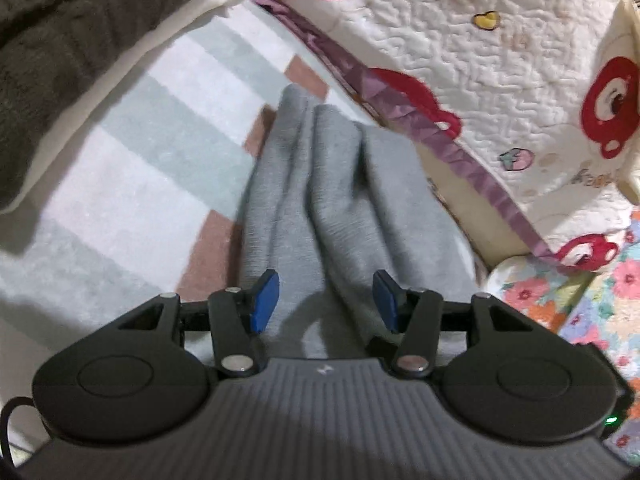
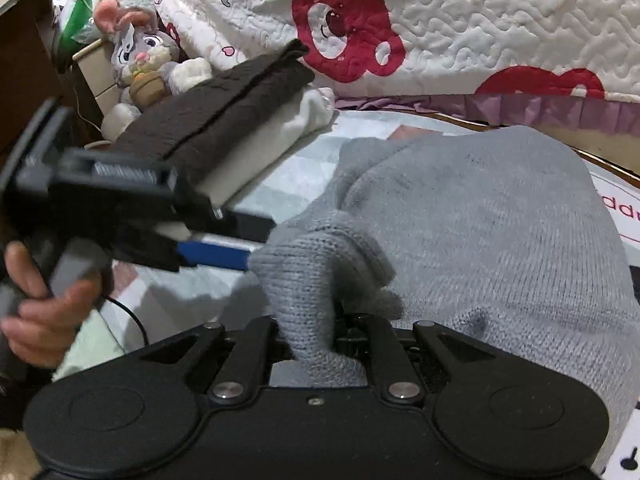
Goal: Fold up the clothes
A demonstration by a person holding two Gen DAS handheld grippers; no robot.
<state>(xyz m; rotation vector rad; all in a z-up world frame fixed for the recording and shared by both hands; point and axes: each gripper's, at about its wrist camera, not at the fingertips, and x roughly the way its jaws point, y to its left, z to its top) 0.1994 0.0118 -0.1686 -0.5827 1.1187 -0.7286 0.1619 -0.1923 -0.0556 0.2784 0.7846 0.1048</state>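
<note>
Grey knit garment (image 2: 480,232): bunched in soft ridges on the bed, over the checked blanket (image 1: 132,168), running toward the quilt's frilled edge.

My right gripper (image 2: 320,320): fingers closed narrow, pinching a fold of the grey knit, which rises in a hump between them.

My left gripper (image 1: 326,300): blue-padded fingers (image 1: 266,300) spread wide above the garment, holding nothing. In the right wrist view it reaches in from the left side, one blue finger beside the pinched fold; my hand (image 2: 44,300) grips its handle.

Folded dark brown knit (image 2: 224,108): stacked on a white folded piece (image 2: 256,148), near the bed's far edge.

Quilt (image 1: 480,60): white, red bear print, purple frill, lying along the blanket's edge.

Stuffed rabbit (image 2: 144,60): grey, behind the stack.
</note>
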